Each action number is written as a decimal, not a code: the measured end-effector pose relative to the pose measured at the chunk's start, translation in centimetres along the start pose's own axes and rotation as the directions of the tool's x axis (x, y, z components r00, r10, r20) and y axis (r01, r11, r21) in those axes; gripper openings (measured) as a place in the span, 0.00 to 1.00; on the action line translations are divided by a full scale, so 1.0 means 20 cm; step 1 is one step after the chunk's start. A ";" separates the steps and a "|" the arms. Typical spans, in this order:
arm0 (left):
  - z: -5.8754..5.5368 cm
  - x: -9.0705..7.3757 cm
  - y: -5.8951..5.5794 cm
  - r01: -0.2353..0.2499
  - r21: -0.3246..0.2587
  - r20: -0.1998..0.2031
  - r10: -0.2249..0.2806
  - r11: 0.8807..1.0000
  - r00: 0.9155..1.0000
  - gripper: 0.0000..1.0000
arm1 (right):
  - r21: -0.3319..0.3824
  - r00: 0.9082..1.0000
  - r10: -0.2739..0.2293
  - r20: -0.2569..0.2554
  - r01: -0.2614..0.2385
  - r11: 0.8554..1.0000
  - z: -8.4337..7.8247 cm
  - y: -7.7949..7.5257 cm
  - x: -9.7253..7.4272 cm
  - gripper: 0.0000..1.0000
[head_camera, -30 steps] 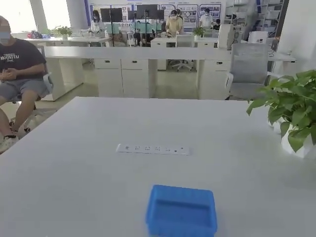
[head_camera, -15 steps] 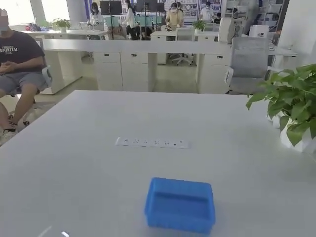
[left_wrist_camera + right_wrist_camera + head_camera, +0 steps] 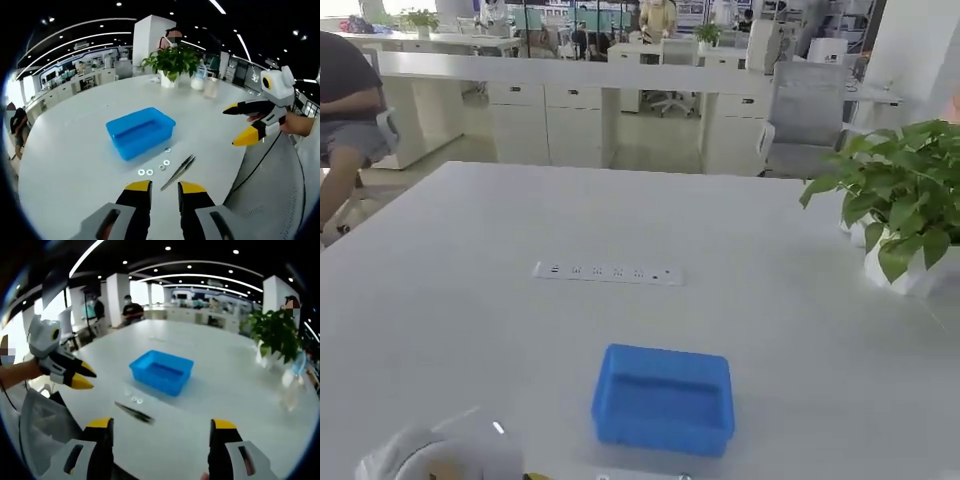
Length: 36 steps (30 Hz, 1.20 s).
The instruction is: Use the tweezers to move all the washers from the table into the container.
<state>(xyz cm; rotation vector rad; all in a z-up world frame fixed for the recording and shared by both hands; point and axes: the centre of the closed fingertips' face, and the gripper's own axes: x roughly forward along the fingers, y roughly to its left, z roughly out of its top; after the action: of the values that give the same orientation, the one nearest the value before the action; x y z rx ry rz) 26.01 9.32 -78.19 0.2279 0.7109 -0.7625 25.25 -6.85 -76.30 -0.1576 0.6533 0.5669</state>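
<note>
A blue container (image 3: 665, 398) (image 3: 140, 131) (image 3: 162, 371) stands on the white table. Just in front of it lie several small washers (image 3: 150, 171) (image 3: 134, 399) and metal tweezers (image 3: 178, 171) (image 3: 134, 412). My left gripper (image 3: 165, 187) hovers above the table edge, short of the tweezers, jaws a narrow gap apart and holding nothing. My right gripper (image 3: 161, 424) is wide open and empty, farther back from the tweezers. Each gripper shows in the other's view: the right gripper (image 3: 239, 124), the left gripper (image 3: 85, 377). A gripper's blurred white body (image 3: 430, 450) enters the head view at bottom left.
A power strip (image 3: 607, 272) lies beyond the container at mid-table. A potted plant (image 3: 905, 215) (image 3: 172, 62) stands at the right edge, with a bottle and a cup (image 3: 210, 86) near it. A person (image 3: 345, 110) sits at the far left.
The head camera has tilted down, so the container sits higher in the picture. A gripper's white body has come into the bottom left corner.
</note>
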 end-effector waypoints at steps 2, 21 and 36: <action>0.00 0.04 0.00 0.018 0.023 -0.007 -0.018 1.000 1.000 0.16 | 0.000 1.000 -0.002 -0.002 0.002 1.000 0.00 0.00 0.00 0.77; -0.20 0.34 0.01 0.138 0.169 -0.158 -0.112 0.976 0.981 0.09 | -0.008 0.999 0.010 -0.044 -0.010 1.000 -0.02 0.03 0.03 0.76; -0.21 0.33 -0.04 0.179 0.237 -0.160 -0.143 0.955 0.977 0.00 | -0.127 0.981 0.143 -0.134 -0.160 0.979 -0.04 0.18 0.14 0.74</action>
<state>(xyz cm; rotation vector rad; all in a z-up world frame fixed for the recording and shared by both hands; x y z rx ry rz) 26.65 6.84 -85.65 0.4616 0.7728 -1.0016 24.68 -2.90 -78.48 -0.2751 0.7517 0.7538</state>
